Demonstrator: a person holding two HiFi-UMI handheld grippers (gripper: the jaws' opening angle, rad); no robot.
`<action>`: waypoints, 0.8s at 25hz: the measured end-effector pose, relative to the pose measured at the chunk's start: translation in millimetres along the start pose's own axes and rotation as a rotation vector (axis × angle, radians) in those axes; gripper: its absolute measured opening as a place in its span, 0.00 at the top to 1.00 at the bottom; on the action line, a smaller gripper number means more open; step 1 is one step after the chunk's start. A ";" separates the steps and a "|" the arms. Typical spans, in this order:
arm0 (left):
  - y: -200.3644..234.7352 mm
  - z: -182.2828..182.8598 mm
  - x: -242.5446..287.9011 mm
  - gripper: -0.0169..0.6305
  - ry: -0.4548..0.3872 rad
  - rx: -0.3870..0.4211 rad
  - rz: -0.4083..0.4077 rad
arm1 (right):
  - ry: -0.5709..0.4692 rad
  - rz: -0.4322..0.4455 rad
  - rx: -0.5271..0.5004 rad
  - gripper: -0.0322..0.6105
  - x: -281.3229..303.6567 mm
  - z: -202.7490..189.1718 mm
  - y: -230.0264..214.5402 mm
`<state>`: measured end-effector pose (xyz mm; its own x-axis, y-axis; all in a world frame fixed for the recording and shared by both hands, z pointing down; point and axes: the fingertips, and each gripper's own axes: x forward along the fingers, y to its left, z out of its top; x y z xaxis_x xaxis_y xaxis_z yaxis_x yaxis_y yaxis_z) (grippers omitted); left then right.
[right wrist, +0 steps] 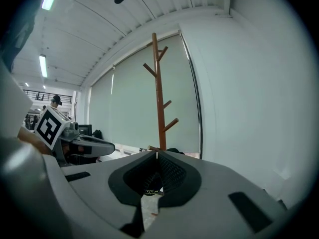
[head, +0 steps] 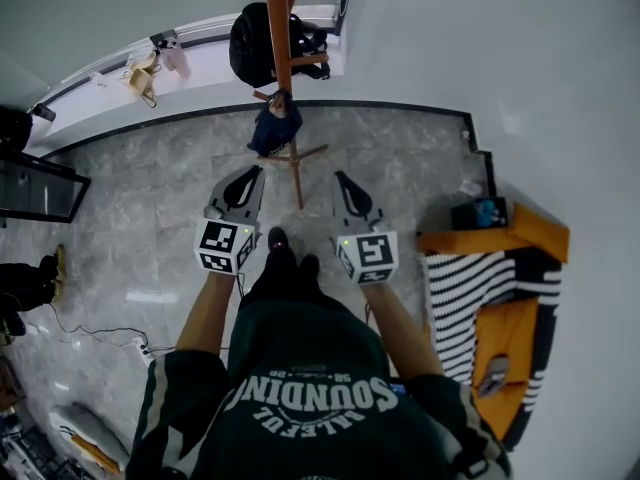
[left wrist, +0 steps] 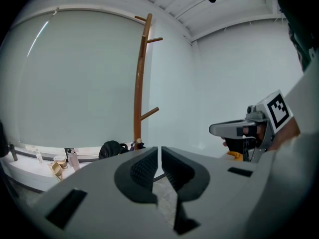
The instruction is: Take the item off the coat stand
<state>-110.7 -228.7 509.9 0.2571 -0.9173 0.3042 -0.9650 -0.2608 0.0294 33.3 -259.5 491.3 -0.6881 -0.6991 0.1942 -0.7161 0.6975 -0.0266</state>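
Wooden coat stand has a dark blue item hanging low on it, while the left gripper and right gripper hover nearby, jaws closed on nothing.

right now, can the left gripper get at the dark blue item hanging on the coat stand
Probably yes. The left gripper hangs just short of the dark blue item low on the coat stand, with nothing between them. Its jaws are shut, so they must open first.
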 end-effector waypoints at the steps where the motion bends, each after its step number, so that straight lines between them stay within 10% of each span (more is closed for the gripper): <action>1: 1.6 -0.3 1.8 0.97 -0.001 0.001 0.002 | 0.000 0.000 0.002 0.95 2.2 1.2 -0.3; 20: 14.9 -19.4 29.3 0.60 0.053 -0.003 0.010 | 0.046 0.035 -0.003 0.95 21.5 -11.6 5.2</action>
<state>-118.6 -253.6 537.7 0.2447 -0.9024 0.3547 -0.9676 -0.2509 0.0293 16.1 -269.1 506.7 -0.7067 -0.6664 0.2377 -0.6912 0.7220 -0.0308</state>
